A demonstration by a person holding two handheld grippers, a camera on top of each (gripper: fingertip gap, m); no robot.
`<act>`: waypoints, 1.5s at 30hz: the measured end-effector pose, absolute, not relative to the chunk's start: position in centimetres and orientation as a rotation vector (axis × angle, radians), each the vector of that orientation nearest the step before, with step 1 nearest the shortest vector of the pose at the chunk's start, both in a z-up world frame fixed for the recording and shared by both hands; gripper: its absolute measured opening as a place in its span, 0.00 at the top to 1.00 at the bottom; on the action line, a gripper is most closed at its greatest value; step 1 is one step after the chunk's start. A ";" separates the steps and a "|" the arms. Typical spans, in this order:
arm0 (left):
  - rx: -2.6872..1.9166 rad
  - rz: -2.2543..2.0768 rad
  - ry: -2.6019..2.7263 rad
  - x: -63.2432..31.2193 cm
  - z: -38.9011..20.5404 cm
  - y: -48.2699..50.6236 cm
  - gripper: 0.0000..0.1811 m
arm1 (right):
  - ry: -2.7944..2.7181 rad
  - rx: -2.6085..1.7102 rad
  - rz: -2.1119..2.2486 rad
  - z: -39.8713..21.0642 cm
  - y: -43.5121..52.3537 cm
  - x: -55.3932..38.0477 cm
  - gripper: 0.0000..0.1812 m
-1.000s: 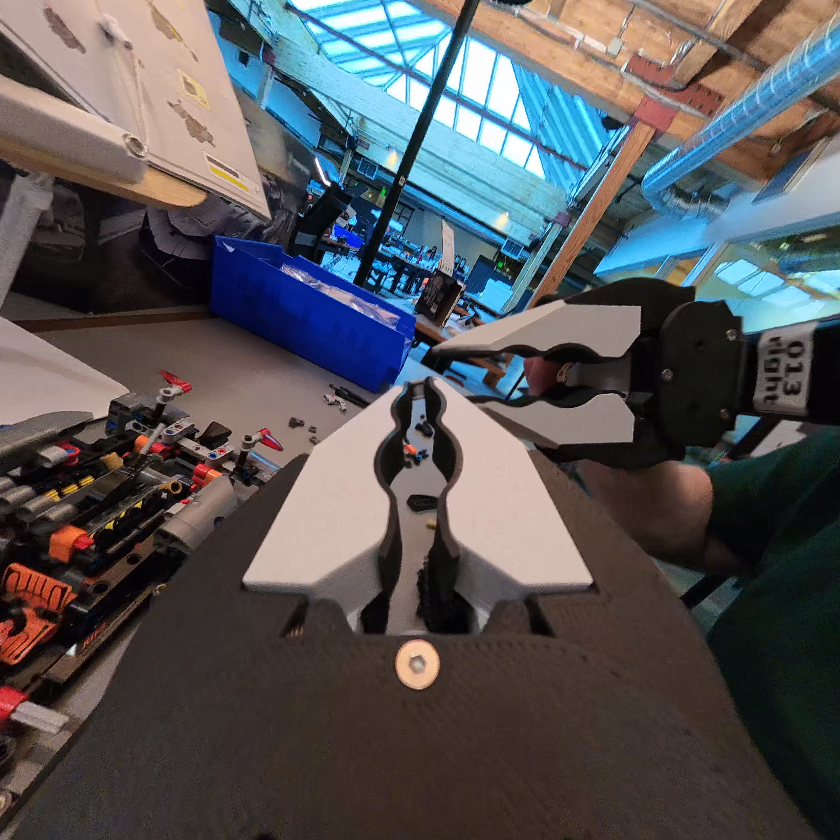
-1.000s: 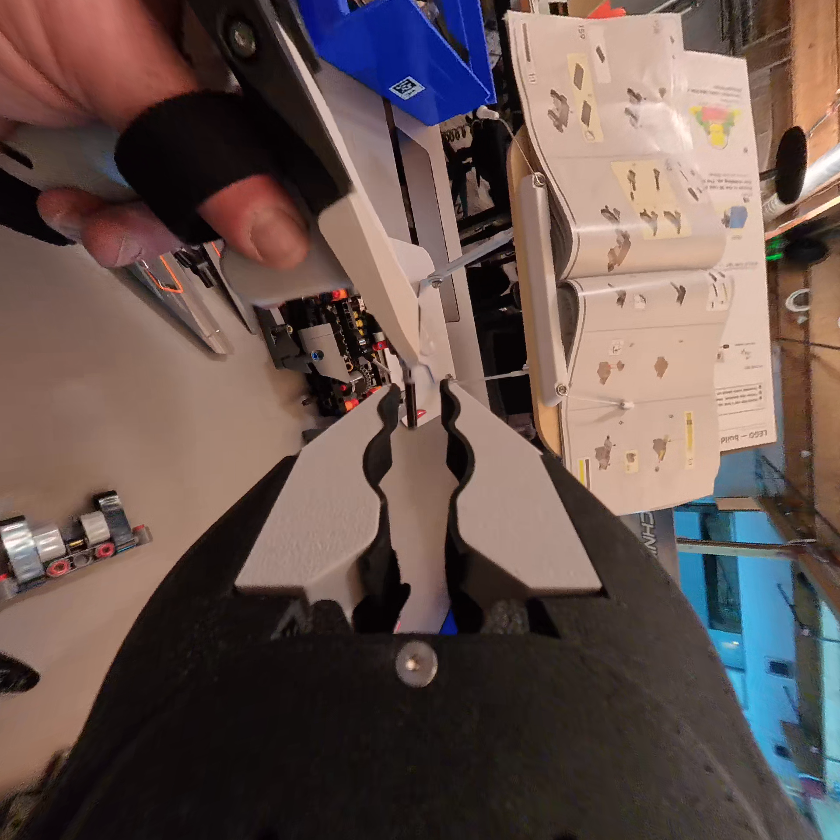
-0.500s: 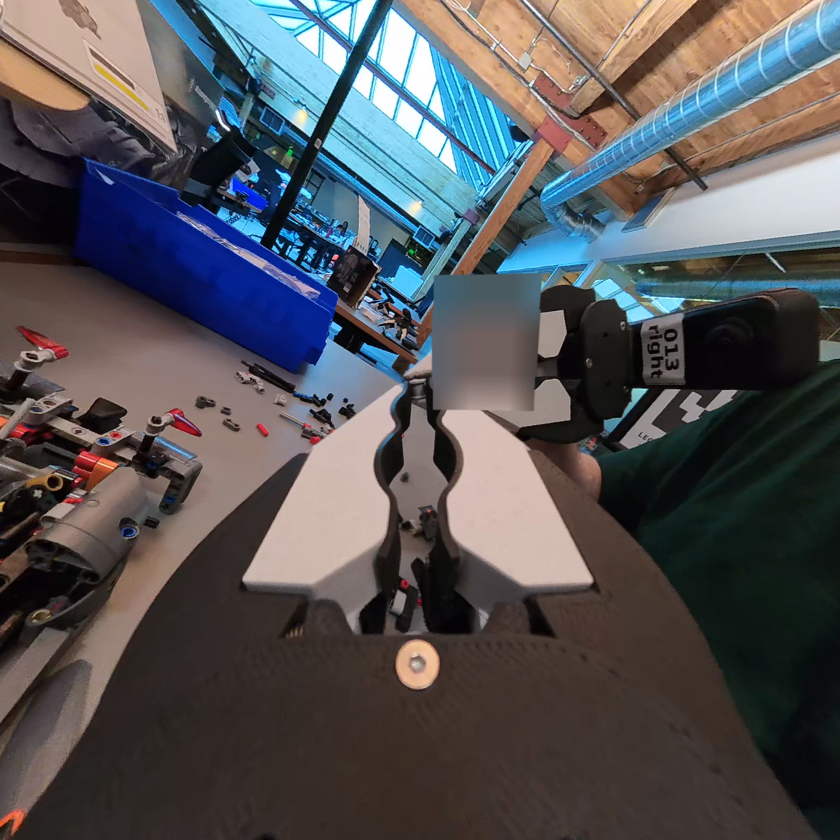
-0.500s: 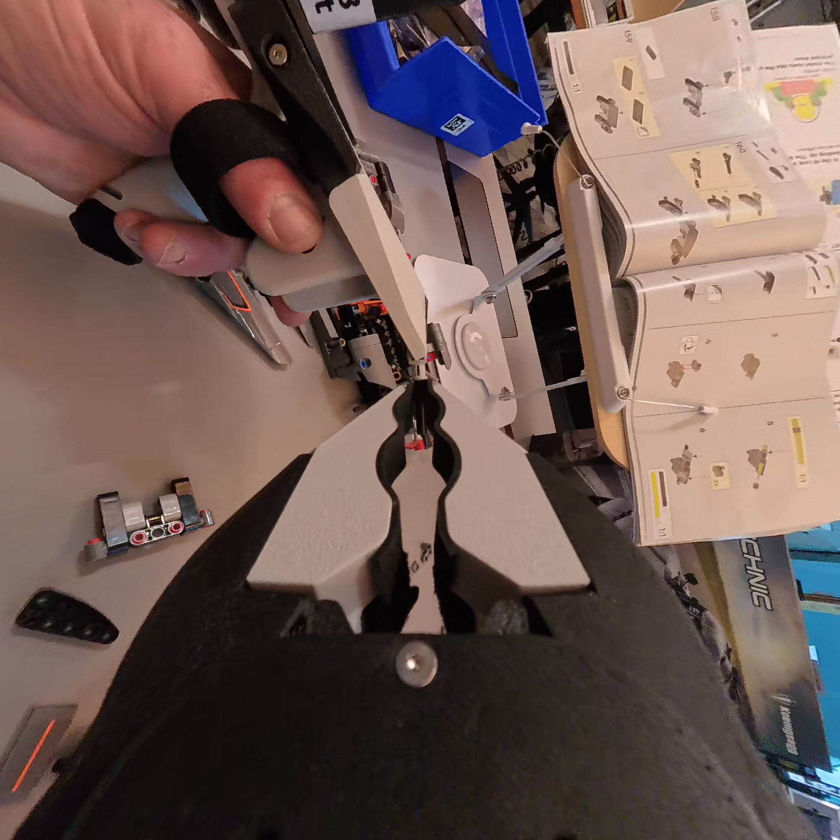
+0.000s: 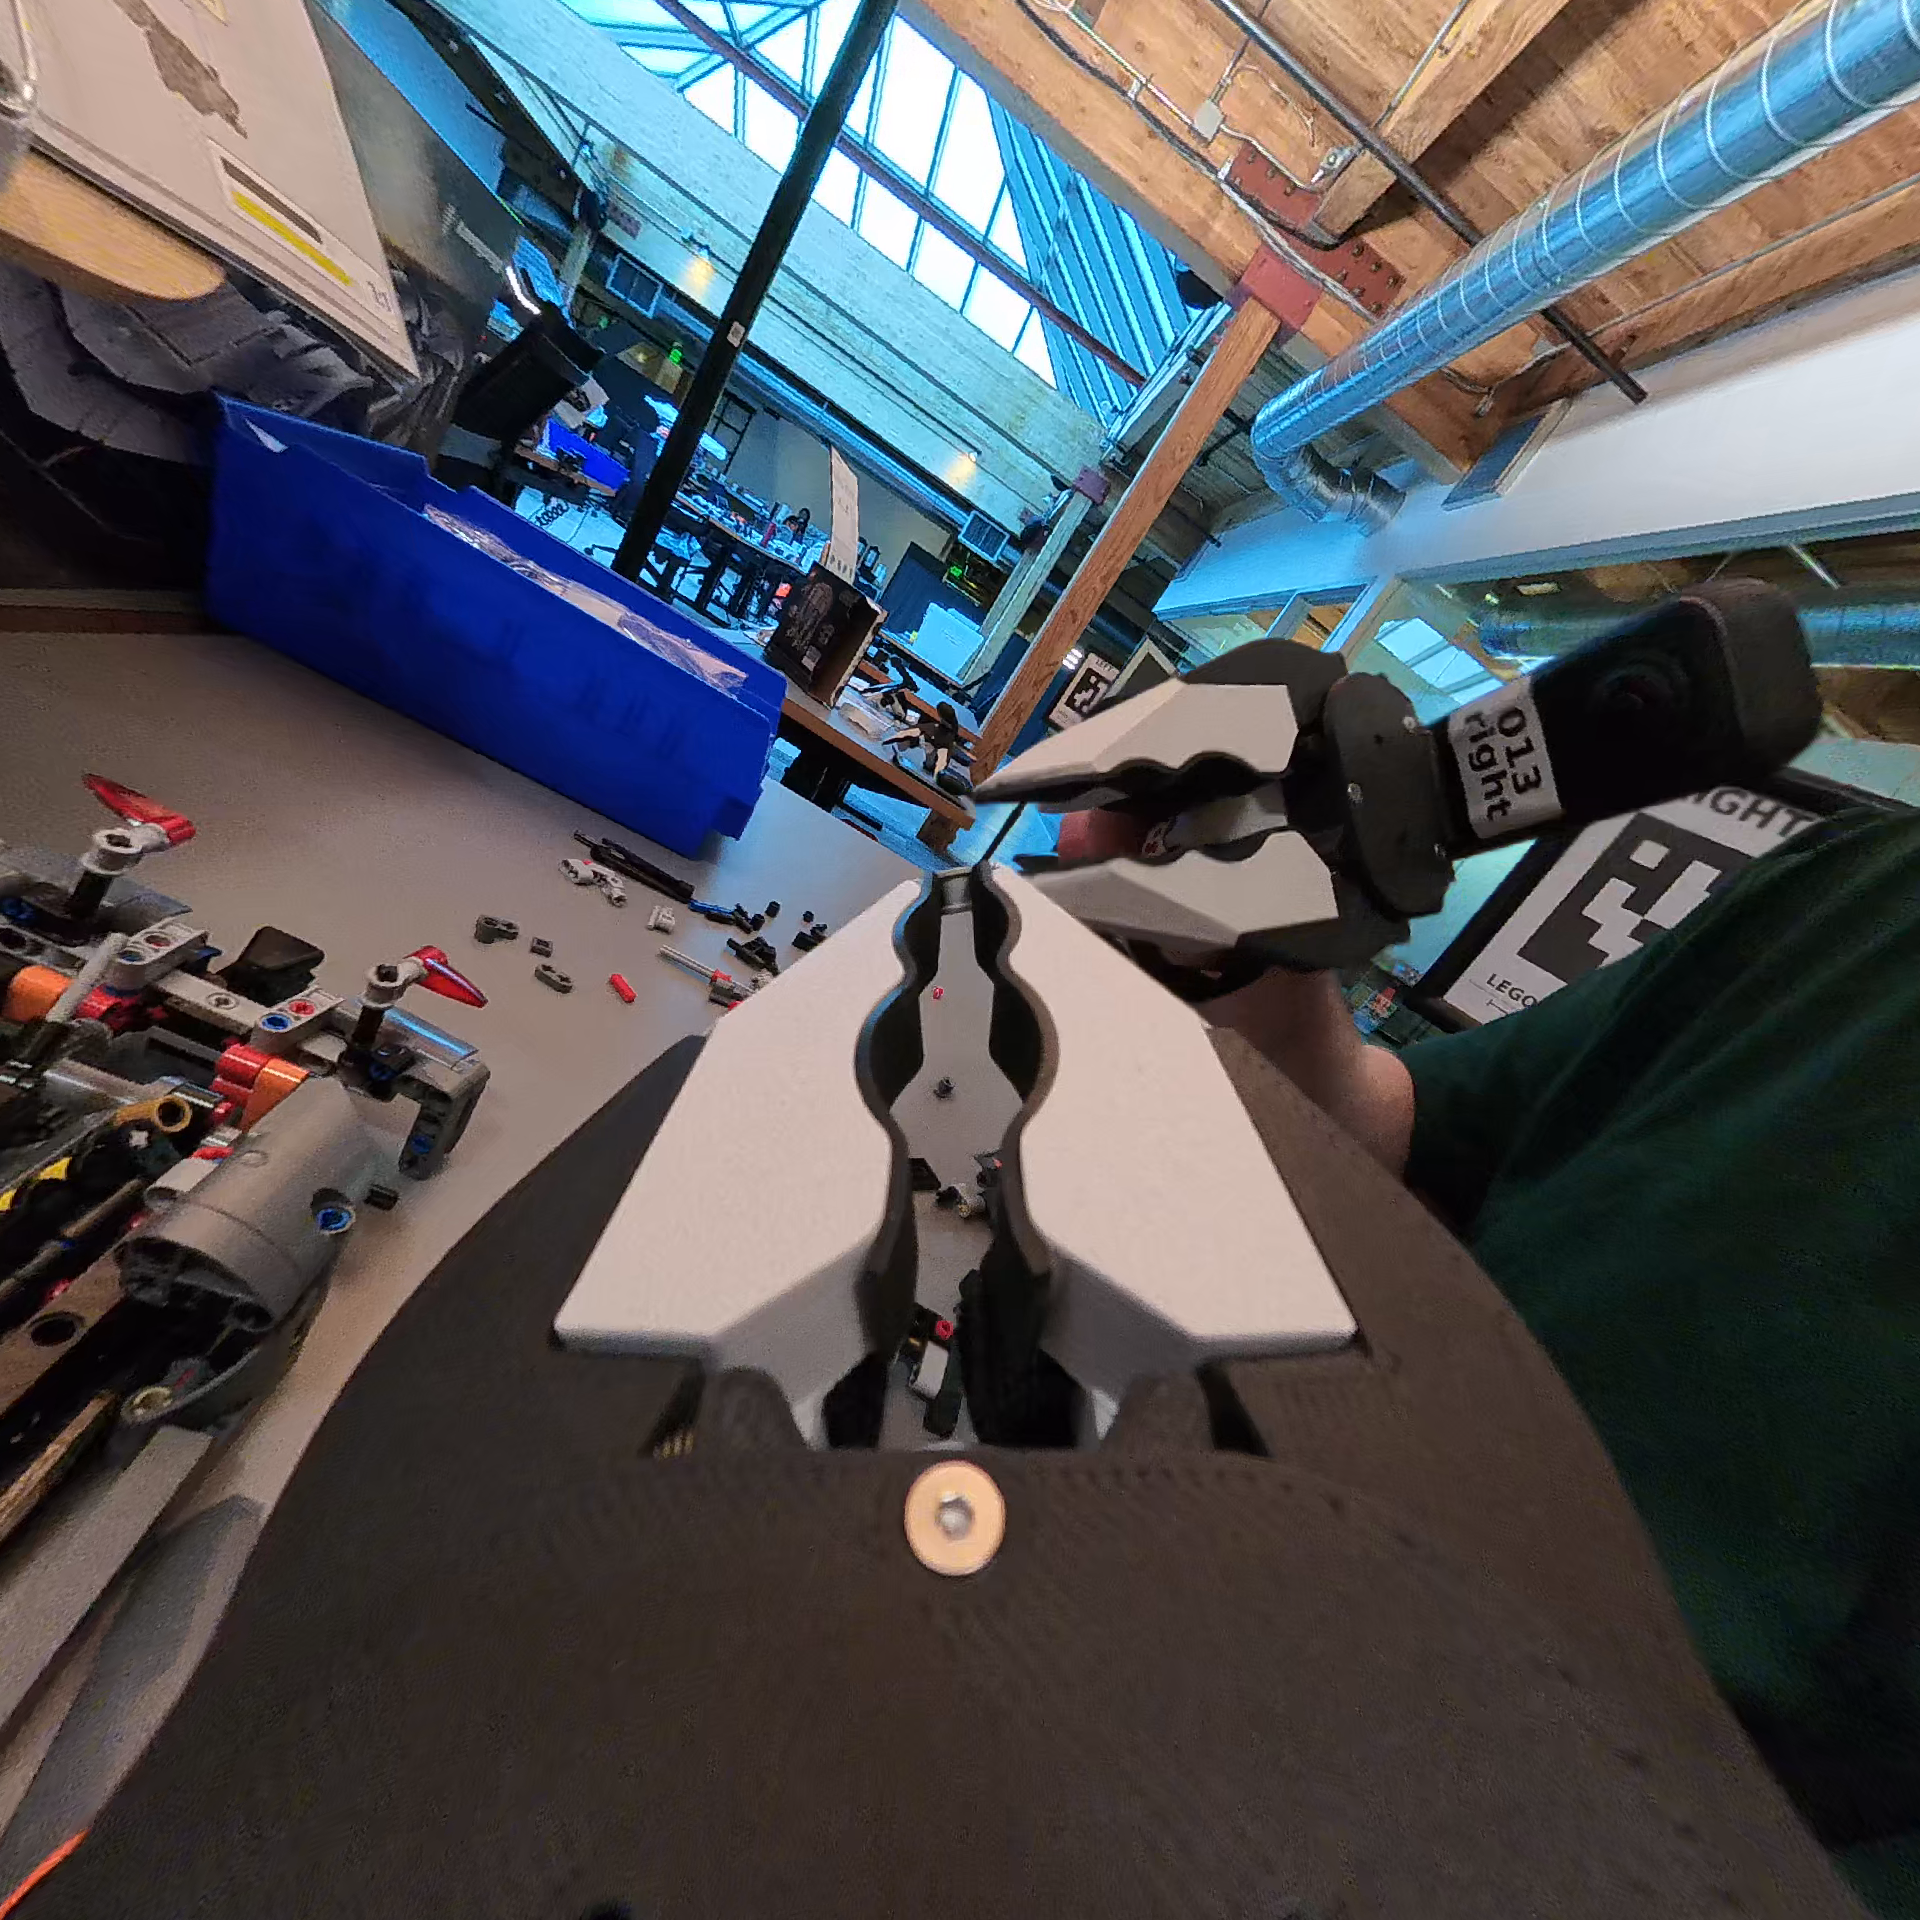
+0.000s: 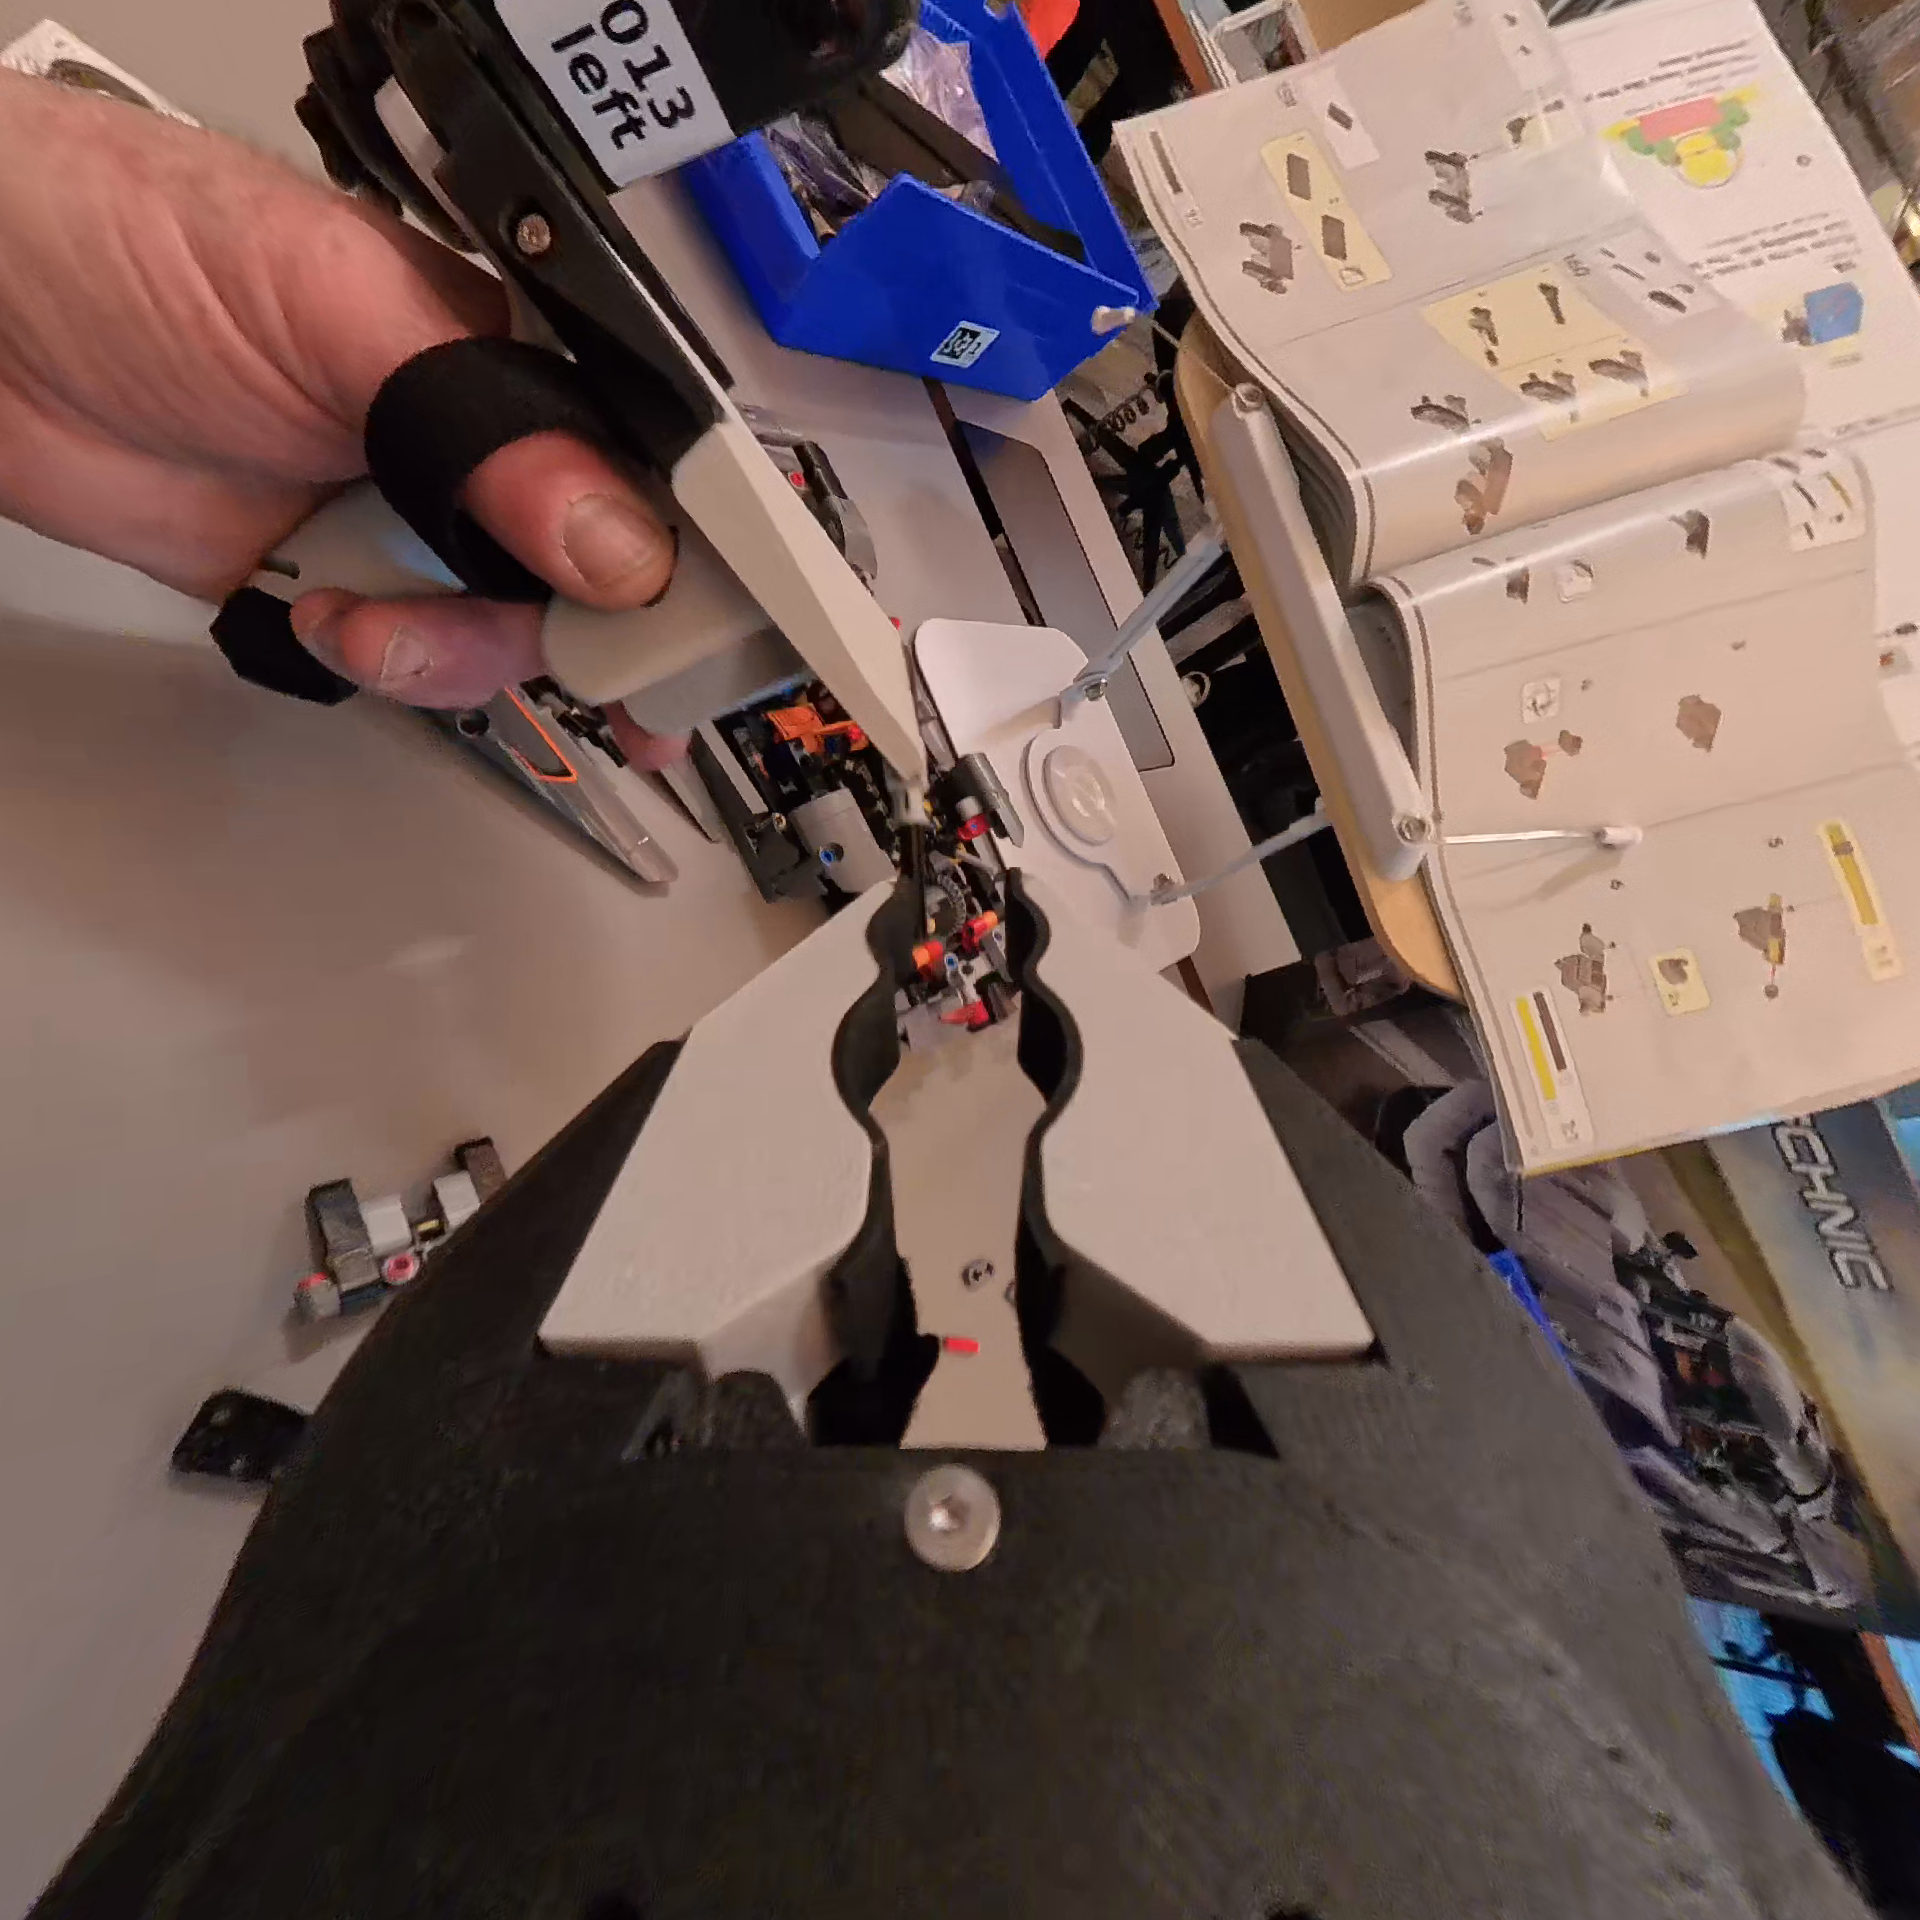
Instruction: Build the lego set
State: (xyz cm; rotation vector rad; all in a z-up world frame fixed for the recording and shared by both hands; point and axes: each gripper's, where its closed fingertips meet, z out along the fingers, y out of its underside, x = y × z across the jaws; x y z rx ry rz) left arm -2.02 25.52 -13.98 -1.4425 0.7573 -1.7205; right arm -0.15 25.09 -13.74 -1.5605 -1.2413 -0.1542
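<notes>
My left gripper (image 5: 951,885) is shut on a small grey connector (image 5: 950,894) with a thin black axle (image 5: 992,831) sticking out of it, held in the air. In the right wrist view the left gripper (image 6: 908,792) reaches in from the upper left, with the axle (image 6: 918,862) pointing down. My right gripper (image 6: 951,906) is open, and the axle's end lies beside its left fingertip (image 6: 881,930). In the left wrist view the right gripper (image 5: 1003,840) stands open around the axle. The half-built Lego model (image 5: 208,1143) lies on the grey table at the left.
Loose small pieces (image 5: 665,935) lie on the table before a blue bin (image 5: 468,634). An open instruction booklet (image 6: 1558,520) sits on a stand at the right. A small grey sub-assembly (image 6: 384,1236) and a black piece (image 6: 229,1434) lie at the left. The Lego box (image 6: 1818,1351) is at the lower right. The grippers are tip to tip, or close to it.
My right gripper has gone from nearly shut around the axle to open. The left gripper keeps the connector and axle. Both views have shifted a little.
</notes>
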 end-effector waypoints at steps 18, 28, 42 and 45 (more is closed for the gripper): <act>-1.515 -1.707 0.764 -1.2 -16.1 26.0 0.98 | -0.958 -2.044 0.003 -20.2 25.0 17.4 0.93; -1.507 -1.712 0.760 -1.2 -16.1 26.0 0.98 | -0.945 -2.196 0.010 -24.0 28.8 19.2 0.94; -1.526 -1.712 0.792 -0.4 -16.9 25.6 0.98 | -1.020 -2.324 0.092 -28.1 25.5 21.3 0.94; -1.523 -1.707 0.792 -0.5 -16.8 25.7 0.98 | -1.019 -2.340 0.114 -28.6 25.6 21.1 0.94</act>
